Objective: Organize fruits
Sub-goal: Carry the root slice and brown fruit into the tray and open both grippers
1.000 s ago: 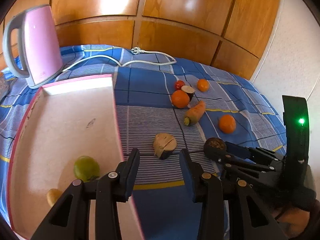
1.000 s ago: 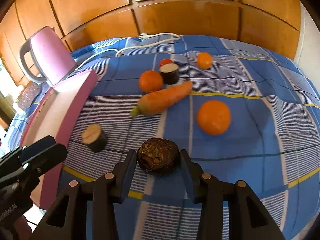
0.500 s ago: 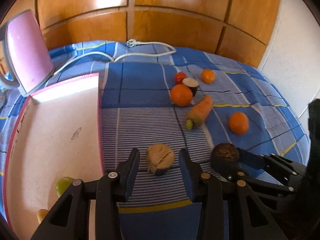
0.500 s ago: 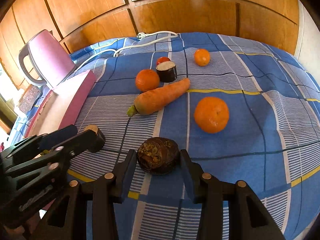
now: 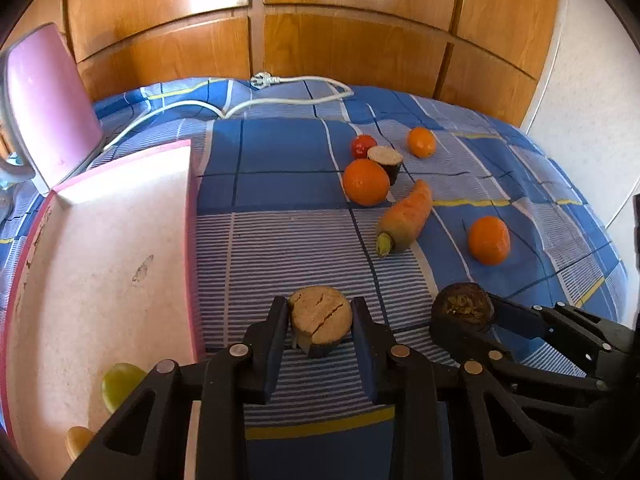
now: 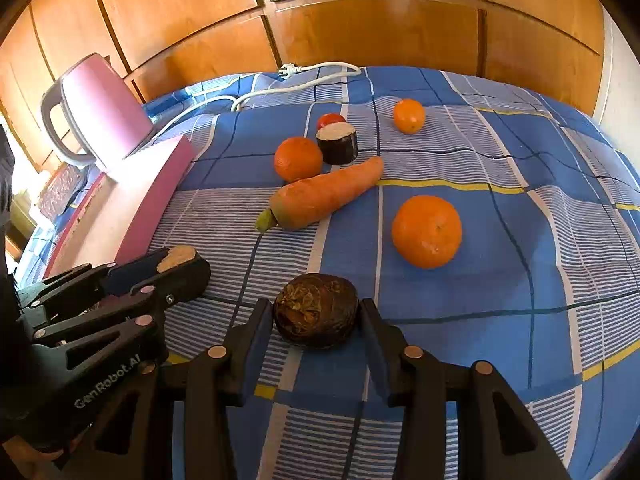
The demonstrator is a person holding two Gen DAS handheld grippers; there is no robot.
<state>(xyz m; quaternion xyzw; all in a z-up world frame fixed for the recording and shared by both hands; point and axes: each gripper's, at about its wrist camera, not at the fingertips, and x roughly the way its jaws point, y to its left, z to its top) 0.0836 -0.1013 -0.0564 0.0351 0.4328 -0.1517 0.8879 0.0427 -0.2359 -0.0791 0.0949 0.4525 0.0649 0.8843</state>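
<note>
With my left tool [image 5: 320, 322] closing on the cut brown piece [image 5: 320, 320] and my right tool [image 6: 316, 322] pinching the dark fruit [image 6: 316, 310], I'd lift both straight up.

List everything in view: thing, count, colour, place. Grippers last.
oranges: three, orange, on the cloth
carrot: one, orange, mid-cloth
tomato: one, red, far side
dark cut pieces: two, pale-topped; one far, one at the left gripper
dark round fruit: one, brown, at the right gripper
tray: one, pink, left
green fruit: one, in the tray
kettle: one, pink, left rear
cord: one, white, rear
left gripper: closing around a cut piece
right gripper: around the brown fruit
</note>
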